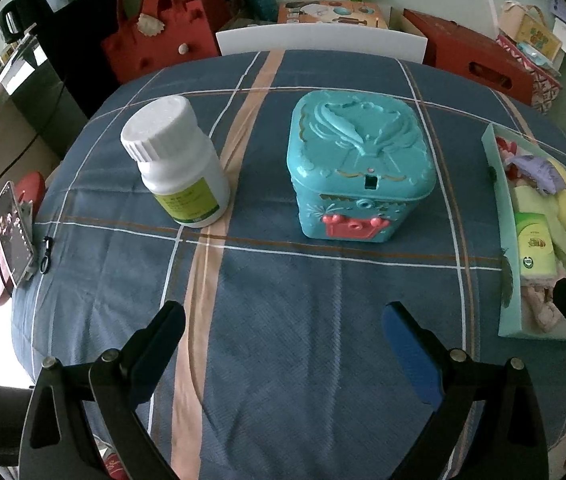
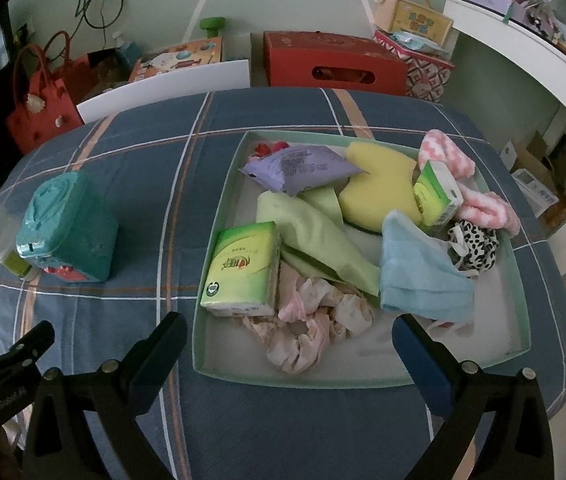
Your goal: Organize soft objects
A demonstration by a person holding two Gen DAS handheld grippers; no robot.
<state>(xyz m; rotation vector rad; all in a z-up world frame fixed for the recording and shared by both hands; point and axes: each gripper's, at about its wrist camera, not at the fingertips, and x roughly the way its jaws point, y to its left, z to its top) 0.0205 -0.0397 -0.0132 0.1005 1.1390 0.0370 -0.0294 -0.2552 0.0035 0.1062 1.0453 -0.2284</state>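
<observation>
Both grippers, left (image 1: 283, 332) and right (image 2: 289, 340), fingers spread, empty, hovering over surface. Soft items piled in tray (image 2: 219, 200); hard bottle (image 1: 177, 160), teal box (image 1: 359, 168) outside. We judge sorting near done; next: check for strays.

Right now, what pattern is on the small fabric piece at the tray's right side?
Black-and-white leopard spots on the small fabric piece, clearest in the right wrist view.
</observation>
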